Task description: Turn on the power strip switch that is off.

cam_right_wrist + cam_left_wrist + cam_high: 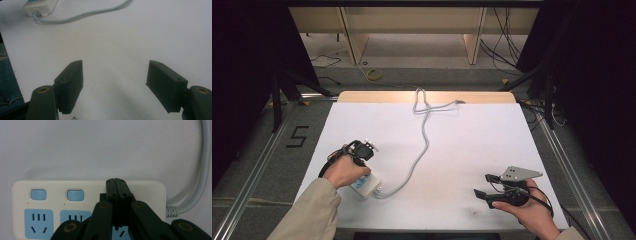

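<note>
A white sheet covers the table [462,145], leaving a strip of pale wood bare along its far edge; past that lies a grey floor with loose cables, a yellow ring of tape or cord [373,75], wooden furniture legs and dark curtains at either side, and a black "5" [297,136] is marked on the floor left of the table. One white power strip [364,184] lies near the table's left front corner, and its single grey cord [422,145] winds away to the far edge, where it loops. In the left gripper view, two blue switches [75,195] and at least two blue sockets [38,223] show on the strip (more may sit hidden behind the jaws). The left gripper [116,181] is pressed closed, jaws together with nothing between them, its tip over the strip's face. The right gripper [482,185] hovers near the right front of the table, well apart from the strip, jaws spread wide and holding nothing.
</note>
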The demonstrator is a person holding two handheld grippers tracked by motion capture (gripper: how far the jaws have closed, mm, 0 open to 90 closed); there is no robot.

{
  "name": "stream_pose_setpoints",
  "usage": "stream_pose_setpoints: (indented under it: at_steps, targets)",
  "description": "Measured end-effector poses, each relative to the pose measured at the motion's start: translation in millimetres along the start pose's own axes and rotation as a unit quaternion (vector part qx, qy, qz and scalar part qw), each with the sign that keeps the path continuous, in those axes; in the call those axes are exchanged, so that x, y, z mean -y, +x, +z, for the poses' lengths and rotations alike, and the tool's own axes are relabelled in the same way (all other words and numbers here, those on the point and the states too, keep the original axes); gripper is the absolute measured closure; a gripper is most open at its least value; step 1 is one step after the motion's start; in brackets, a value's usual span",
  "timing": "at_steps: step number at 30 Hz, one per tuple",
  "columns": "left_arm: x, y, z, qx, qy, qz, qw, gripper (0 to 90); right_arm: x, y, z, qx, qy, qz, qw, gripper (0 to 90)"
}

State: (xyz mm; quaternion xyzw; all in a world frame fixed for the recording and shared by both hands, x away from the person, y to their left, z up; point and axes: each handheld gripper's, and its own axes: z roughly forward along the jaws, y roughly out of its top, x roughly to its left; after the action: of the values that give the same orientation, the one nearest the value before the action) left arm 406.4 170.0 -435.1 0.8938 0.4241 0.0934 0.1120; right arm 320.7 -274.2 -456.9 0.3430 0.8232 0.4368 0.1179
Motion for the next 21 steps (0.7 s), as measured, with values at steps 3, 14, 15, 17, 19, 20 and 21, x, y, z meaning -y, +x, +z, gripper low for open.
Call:
stream_pose_setpoints:
  at_steps: [3,14,15,17,19,20,21]
  targets:
    - [0.1,0.0,0.0,0.0,0.0,0.0,1.0,90.0,-0.1,0.1,0.0,0.0,0.001,-0.001,1.0,29.8]
    - [0.4,-0.1,-1.3,-0.002,-0.003,0.005,1.0,90.0,-0.3,0.2,-0.1,0.0,0.0,0.0,1.0,29.9]
    - [0.5,0.2,-1.3,-0.003,-0.003,0.006,1.0,90.0,-0.3,0.2,-0.1,0.0,0.0,0.0,1.0,29.9]
    - [0.7,0.7,-1.3,-0.001,-0.005,0.005,1.0,90.0,-0.3,0.3,-0.1,0.0,0.0,0.0,1.0,29.9]
    - [1.0,1.0,-1.3,0.001,-0.007,0.003,1.0,90.0,-0.3,0.2,-0.2,0.0,0.0,0.0,1.0,29.9]
    - [1.2,1.1,-1.2,0.001,-0.009,0.004,1.0,90.0,-0.4,0.2,-0.3,0.001,0.0,0.001,1.0,29.9]
    - [1.3,1.1,-1.2,0.001,-0.011,0.003,0.9999,90.0,-0.4,0.2,-0.3,0.001,0.0,0.0,1.0,29.9]
